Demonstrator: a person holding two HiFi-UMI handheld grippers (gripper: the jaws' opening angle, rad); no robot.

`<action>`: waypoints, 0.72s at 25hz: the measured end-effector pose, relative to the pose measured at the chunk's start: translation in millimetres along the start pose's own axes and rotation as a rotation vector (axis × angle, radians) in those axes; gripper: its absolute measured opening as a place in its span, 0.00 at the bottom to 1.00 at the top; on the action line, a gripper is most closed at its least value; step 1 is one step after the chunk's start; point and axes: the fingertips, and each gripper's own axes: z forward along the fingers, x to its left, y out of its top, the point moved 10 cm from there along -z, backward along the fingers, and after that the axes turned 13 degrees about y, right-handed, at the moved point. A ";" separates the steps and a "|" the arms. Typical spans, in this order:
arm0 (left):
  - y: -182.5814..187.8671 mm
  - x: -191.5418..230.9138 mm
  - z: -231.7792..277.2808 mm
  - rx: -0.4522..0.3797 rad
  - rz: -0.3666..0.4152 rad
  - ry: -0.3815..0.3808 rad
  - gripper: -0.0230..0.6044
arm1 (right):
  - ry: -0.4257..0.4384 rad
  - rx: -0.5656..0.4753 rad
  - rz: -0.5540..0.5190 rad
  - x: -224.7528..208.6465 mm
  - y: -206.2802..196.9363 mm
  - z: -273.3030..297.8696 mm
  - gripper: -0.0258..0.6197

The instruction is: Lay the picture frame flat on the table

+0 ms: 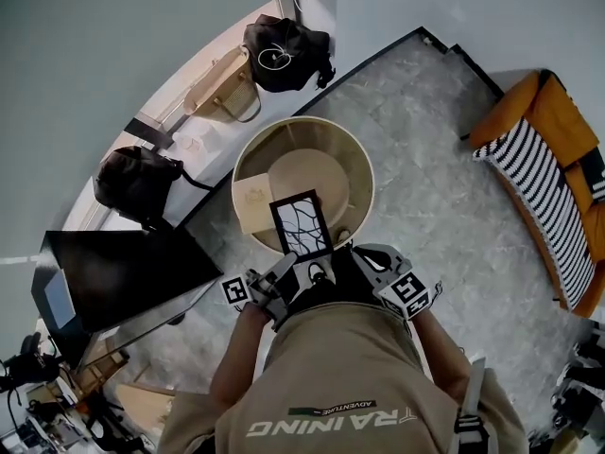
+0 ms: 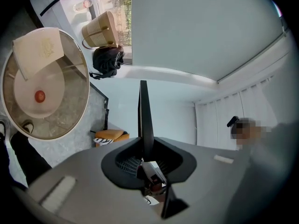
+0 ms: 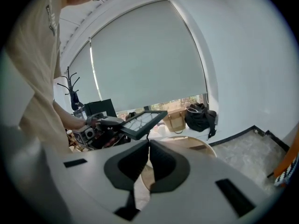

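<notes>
Round glass-top counter (image 1: 302, 121) sits just ahead of both sets of jaws, w/ pale wall, window sill and grey floor beyond. Task approx halfway by my read: frame (image 1: 301, 223) is in the air, not on the counter yet. L gripper (image 1: 301, 265) has it clamped by the near edge. In that gripper's own view it stands edge-on btwn the jaws, which are narrow and pressed on it. R gripper (image 1: 371, 256) is just beside, jaws together w/ nothing btwn them. From there the frame shows up and left of the R jaws, tilted, picture side up, not level. Left to do: bring it down onto the glass ahead of the jaws, get it flat, let go. Card (image 1: 253, 206) lies on the counter just left of the frame, so the bare glass to the right of it looks the likelier spot. Count: 1 frame, 1 counter, 1 card, 1 small red thing (image 2: 39, 96) under the glass far left of the L jaws, 2 black bags (image 1: 284, 53), 1 woven bag (image 1: 225, 88), 1 sofa (image 1: 558, 159), 2 grippers.
</notes>
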 end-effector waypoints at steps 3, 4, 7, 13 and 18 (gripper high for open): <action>7.3 5.7 20.5 -0.003 -0.010 0.040 0.15 | 0.043 -0.012 0.016 -33.9 1.8 7.0 0.05; 10.6 7.8 27.8 -0.005 -0.008 0.052 0.15 | 0.052 -0.024 0.021 -47.0 2.9 9.1 0.05; 18.6 13.5 47.6 -0.017 -0.013 0.076 0.15 | 0.057 -0.050 -0.002 -85.7 9.1 15.1 0.05; 37.8 26.7 77.4 -0.055 -0.023 0.080 0.15 | 0.080 -0.092 -0.020 -143.9 27.3 25.8 0.05; 64.3 60.1 87.6 -0.089 -0.082 0.088 0.15 | 0.097 -0.046 0.014 -171.0 14.1 51.7 0.05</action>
